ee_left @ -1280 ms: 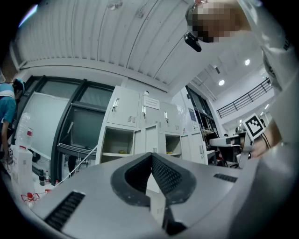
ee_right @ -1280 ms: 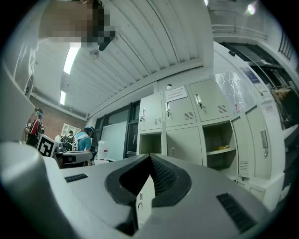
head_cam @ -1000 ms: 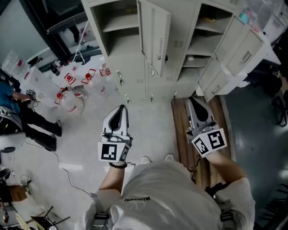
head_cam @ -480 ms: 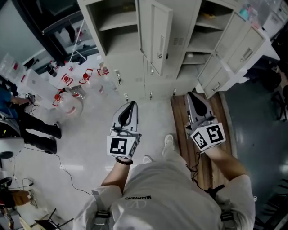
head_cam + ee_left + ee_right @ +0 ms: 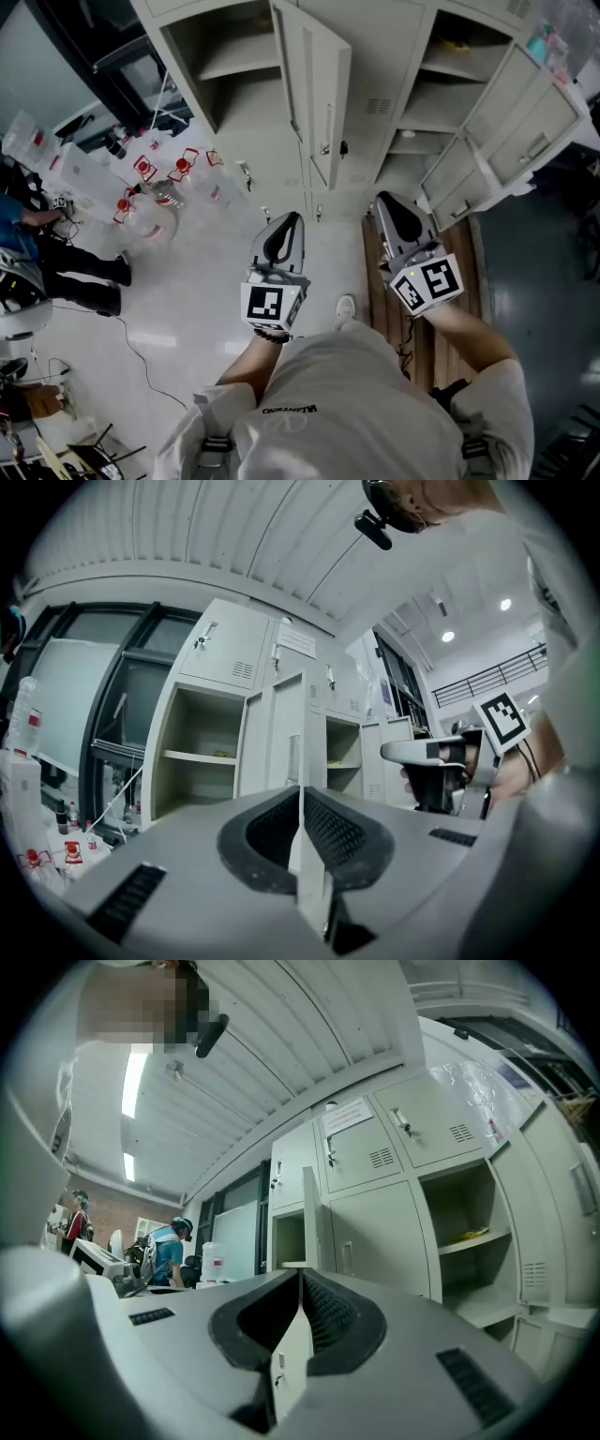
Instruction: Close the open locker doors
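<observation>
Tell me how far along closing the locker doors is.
Done: nothing; the pale grey metal locker door and the right-hand grey doors stand open. In hand: left gripper shut, right gripper just opening, both empty, short of them. Remaining: every open door.

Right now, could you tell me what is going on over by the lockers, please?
A person with tongs in each hand faces the lockers, whose doors are not yet closed: the middle door and the right-hand doors stand open. The left tongs are shut and empty; the right tongs have just been opening slightly, nothing between them. Neither touches a door.
</observation>
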